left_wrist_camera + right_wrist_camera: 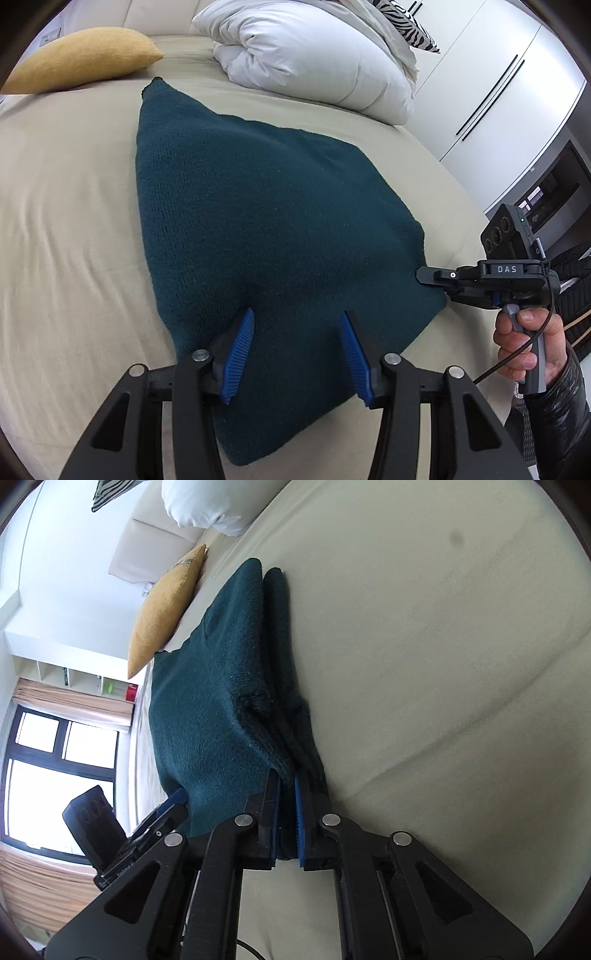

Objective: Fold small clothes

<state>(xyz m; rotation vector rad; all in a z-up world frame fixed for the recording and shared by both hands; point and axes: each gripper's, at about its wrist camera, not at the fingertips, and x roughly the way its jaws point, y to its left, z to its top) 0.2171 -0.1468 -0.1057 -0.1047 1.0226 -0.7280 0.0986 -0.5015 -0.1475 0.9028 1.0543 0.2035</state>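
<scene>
A dark teal knitted garment point(258, 206) lies spread on the beige bed sheet point(66, 221). My left gripper point(298, 315) stands open over its near part, blue pads apart, with nothing pinched between them. At the garment's right corner, a hand point(524, 343) holds my right gripper point(424, 275). In the right wrist view my right gripper point(288, 775) is shut on a bunched edge of the garment point(207, 720), with folds of fabric running away from the pads. The left gripper point(177, 797) shows at the lower left, at the garment's other side.
A yellow pillow point(81, 59) and a rolled white duvet point(306, 55) lie at the head of the bed, with a zebra-striped cushion point(406, 22) behind. White wardrobe doors point(498, 92) stand to the right. Bare sheet point(424, 664) stretches beside the garment.
</scene>
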